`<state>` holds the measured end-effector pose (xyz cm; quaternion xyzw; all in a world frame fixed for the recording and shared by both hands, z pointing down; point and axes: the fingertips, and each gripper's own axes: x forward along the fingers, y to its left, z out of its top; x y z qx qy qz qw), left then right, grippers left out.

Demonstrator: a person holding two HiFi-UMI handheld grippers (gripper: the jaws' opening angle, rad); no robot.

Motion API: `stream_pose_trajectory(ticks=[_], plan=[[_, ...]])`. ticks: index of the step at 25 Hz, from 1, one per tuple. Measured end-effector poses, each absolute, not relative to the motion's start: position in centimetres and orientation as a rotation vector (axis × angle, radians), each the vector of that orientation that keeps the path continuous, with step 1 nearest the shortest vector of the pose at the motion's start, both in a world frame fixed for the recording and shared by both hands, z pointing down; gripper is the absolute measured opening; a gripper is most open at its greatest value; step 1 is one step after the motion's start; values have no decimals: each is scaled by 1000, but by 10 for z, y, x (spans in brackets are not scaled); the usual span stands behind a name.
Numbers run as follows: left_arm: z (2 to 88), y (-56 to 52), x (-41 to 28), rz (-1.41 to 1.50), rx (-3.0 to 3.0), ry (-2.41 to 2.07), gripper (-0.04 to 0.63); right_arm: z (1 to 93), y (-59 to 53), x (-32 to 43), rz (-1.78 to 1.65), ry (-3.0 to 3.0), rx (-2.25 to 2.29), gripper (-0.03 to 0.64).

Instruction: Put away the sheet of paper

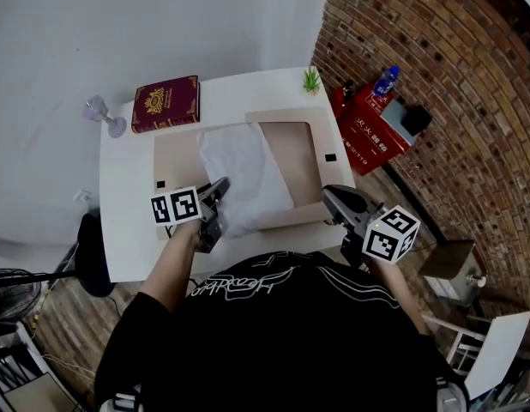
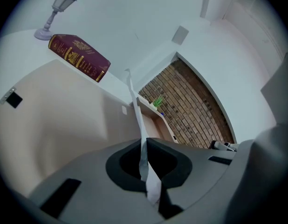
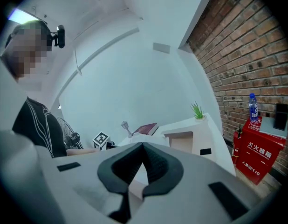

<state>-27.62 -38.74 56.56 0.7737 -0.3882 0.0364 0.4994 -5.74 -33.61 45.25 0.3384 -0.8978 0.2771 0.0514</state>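
Observation:
A white sheet of paper [image 1: 243,170] lies on an open tan folder [image 1: 291,148] on the white table [image 1: 119,196]. My left gripper [image 1: 220,191] is shut on the sheet's near left edge. In the left gripper view the paper [image 2: 137,111] runs edge-on through the closed jaws of the left gripper [image 2: 144,146], over the folder's left half [image 2: 65,111]. My right gripper [image 1: 327,197] is at the folder's near right corner. Its jaws meet at the tips [image 3: 143,146] and seem to pinch the cover's edge [image 3: 183,141], which stands slightly raised.
A dark red book [image 1: 166,103] and a small lamp ornament [image 1: 102,114] stand at the table's far left, a potted plant [image 1: 312,80] at the far right corner. A red box [image 1: 372,127] with a bottle [image 1: 385,80] sits by the brick wall on the right.

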Motion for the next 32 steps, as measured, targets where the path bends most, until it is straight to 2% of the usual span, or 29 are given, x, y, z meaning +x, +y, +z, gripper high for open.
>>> stream_pose_trajectory(ticks=[32], plan=[[609,-421,-211,232,1662,-999,32,422,-370,3,825,-2798,893,2]])
